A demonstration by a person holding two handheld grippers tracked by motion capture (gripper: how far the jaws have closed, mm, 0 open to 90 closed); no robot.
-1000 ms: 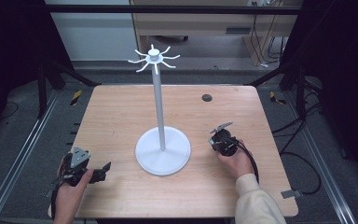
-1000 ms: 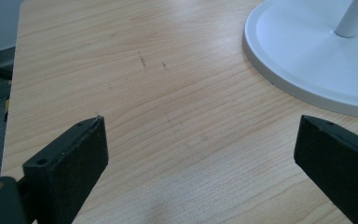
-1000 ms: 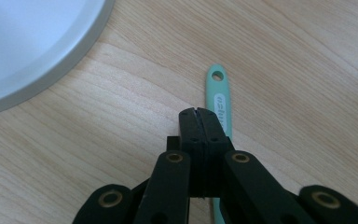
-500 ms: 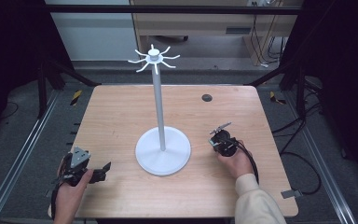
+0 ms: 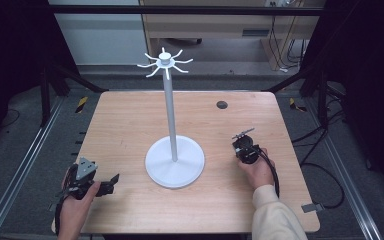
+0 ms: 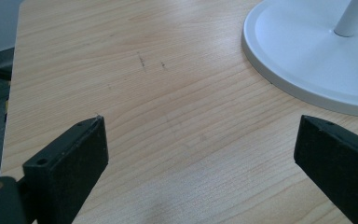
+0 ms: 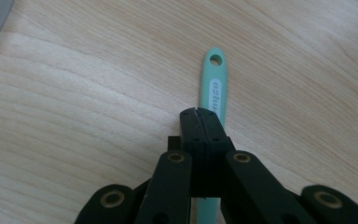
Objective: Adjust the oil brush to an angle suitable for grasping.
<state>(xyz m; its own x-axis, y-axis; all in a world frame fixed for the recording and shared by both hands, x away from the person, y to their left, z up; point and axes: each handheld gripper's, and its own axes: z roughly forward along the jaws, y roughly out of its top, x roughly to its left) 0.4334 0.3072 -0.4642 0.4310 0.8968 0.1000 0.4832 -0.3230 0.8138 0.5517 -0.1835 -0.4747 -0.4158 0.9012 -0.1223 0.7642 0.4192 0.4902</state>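
Jaws of the right gripper [image 7: 199,112] pinch the slim mint-green plastic handle [image 7: 213,84] below its hanging hole: light, stiff, slippery; left gripper [image 6: 200,140] spread, empty.

The table [image 5: 130,125] is pale wood grain, smooth and matt; the handle [image 7: 213,86] looks like mint plastic; the stand [image 5: 175,161] is smooth white.

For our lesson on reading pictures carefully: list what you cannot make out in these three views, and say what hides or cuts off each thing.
- Mint-green handle, right gripper view: its lower end is hidden behind the shut jaws of the right gripper, so the kind of tool is unclear.
- Print on that handle: too blurred to read.
- White stand, left gripper view: pole and base are cut off by the top and right edges.
- Small dark disc, high view: too small to identify.
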